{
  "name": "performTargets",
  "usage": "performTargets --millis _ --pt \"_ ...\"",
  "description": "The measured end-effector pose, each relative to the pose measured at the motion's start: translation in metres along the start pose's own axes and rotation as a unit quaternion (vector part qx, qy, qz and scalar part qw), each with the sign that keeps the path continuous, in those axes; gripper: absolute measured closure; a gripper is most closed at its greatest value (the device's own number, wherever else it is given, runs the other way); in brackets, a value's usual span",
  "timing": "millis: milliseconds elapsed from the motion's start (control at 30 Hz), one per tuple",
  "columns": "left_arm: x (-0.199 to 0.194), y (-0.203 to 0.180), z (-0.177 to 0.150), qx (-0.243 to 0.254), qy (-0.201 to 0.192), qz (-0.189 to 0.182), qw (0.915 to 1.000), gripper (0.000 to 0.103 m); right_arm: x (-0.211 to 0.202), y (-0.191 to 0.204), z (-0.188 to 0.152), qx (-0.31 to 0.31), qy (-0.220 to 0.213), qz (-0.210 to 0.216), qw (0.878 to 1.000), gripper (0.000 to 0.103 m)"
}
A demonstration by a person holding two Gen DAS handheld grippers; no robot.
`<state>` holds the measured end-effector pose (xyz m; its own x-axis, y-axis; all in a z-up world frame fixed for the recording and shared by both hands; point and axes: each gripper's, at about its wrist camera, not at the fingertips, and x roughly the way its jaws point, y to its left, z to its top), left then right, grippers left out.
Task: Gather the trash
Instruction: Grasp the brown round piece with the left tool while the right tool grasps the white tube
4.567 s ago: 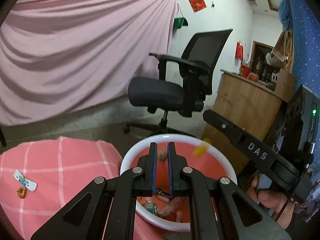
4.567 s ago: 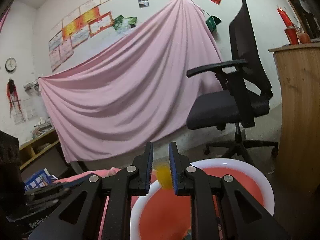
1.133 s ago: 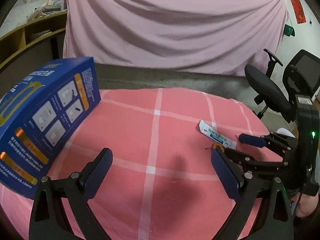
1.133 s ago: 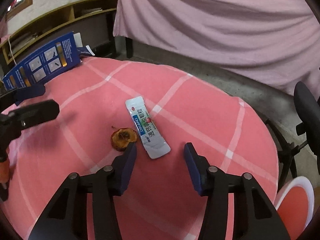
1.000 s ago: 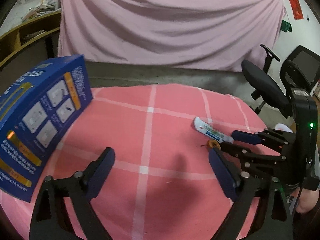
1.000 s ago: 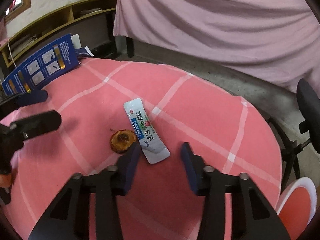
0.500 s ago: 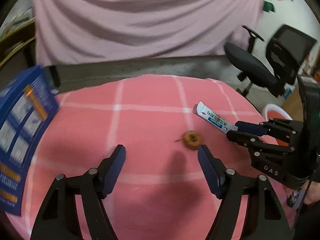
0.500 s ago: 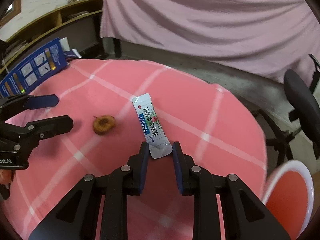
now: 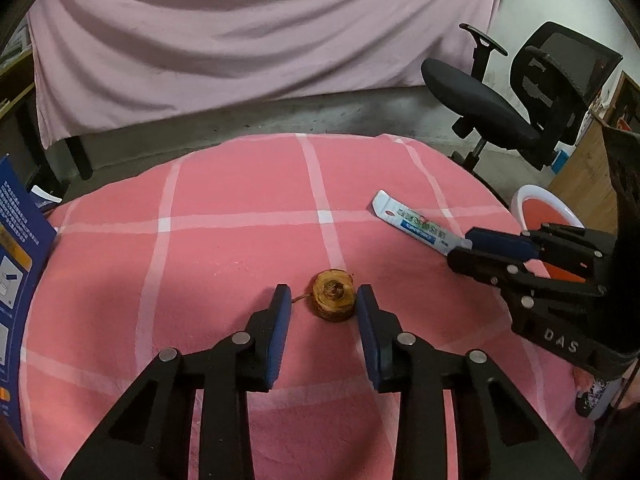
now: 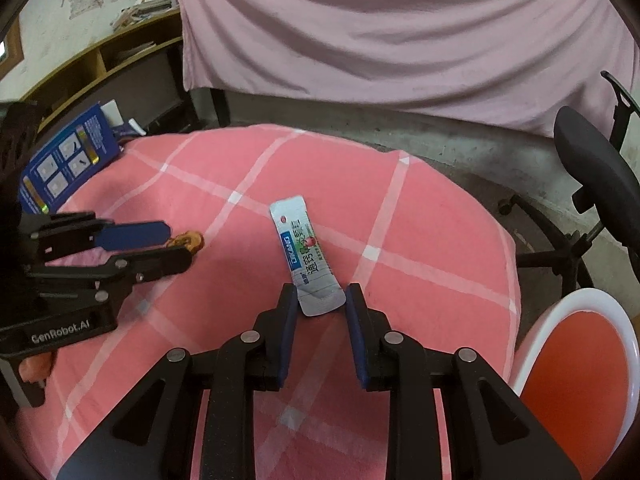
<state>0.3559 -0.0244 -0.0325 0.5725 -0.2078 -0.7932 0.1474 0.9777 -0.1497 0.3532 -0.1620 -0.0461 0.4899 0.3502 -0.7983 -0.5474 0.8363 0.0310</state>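
Observation:
A brown dried fruit slice (image 9: 334, 296) lies on the pink checked tablecloth (image 9: 240, 240). My left gripper (image 9: 323, 306) is down around it with its jaws closing. The right pad is at the slice's edge and a gap remains at the left pad. A white and blue sachet (image 10: 302, 248) lies flat further right. My right gripper (image 10: 321, 304) is shut on the sachet's near end, which curls up between the pads. The left wrist view shows that right gripper (image 9: 460, 246) holding the sachet (image 9: 412, 222). In the right wrist view, the left gripper (image 10: 176, 244) brackets the slice (image 10: 192, 240).
A white basin with a red inside (image 10: 580, 298) stands below the table's right edge, also seen as the basin (image 9: 534, 191). A blue box (image 9: 16, 248) stands at the table's left side. A black office chair (image 9: 480, 100) is behind on the right, with a pink sheet hanging at the back.
My left gripper swung right from the blue box to the fruit slice and narrowed around it. My right gripper came down over the sachet's near end and narrowed onto it.

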Motion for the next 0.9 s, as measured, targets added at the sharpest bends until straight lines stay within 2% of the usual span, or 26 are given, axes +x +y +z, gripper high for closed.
performTargets --millis 133,200,467,567,600,667,900 --pt "-0.003 0.000 -0.003 0.001 -0.003 0.000 1.0000 0.075 0.003 0.002 0.006 -0.001 -0.004 -0.007 1.000 0.077" --pt "-0.003 0.000 -0.004 -0.002 -0.003 -0.003 1.0000 0.075 0.006 0.004 0.008 -0.003 -0.004 -0.006 1.000 0.068" --pt "-0.005 0.001 -0.004 -0.009 -0.003 -0.007 0.9999 0.075 0.019 0.002 0.012 0.005 0.011 0.005 1.000 0.067" --pt "-0.005 0.002 -0.003 -0.008 -0.003 -0.008 0.9999 0.075 0.022 0.001 0.013 0.011 0.010 0.007 1.000 0.070" --pt "-0.005 0.001 -0.003 -0.008 -0.003 -0.008 0.9999 0.075 0.021 0.002 0.012 0.007 0.009 0.007 1.000 0.076" --pt "-0.005 0.001 -0.003 -0.007 -0.004 -0.007 0.9999 0.075 0.019 0.008 0.011 -0.008 0.004 0.005 1.000 0.081" --pt "-0.008 0.006 -0.002 -0.012 -0.012 -0.008 0.9998 0.075 0.010 0.024 0.007 -0.048 -0.018 -0.026 0.998 0.082"
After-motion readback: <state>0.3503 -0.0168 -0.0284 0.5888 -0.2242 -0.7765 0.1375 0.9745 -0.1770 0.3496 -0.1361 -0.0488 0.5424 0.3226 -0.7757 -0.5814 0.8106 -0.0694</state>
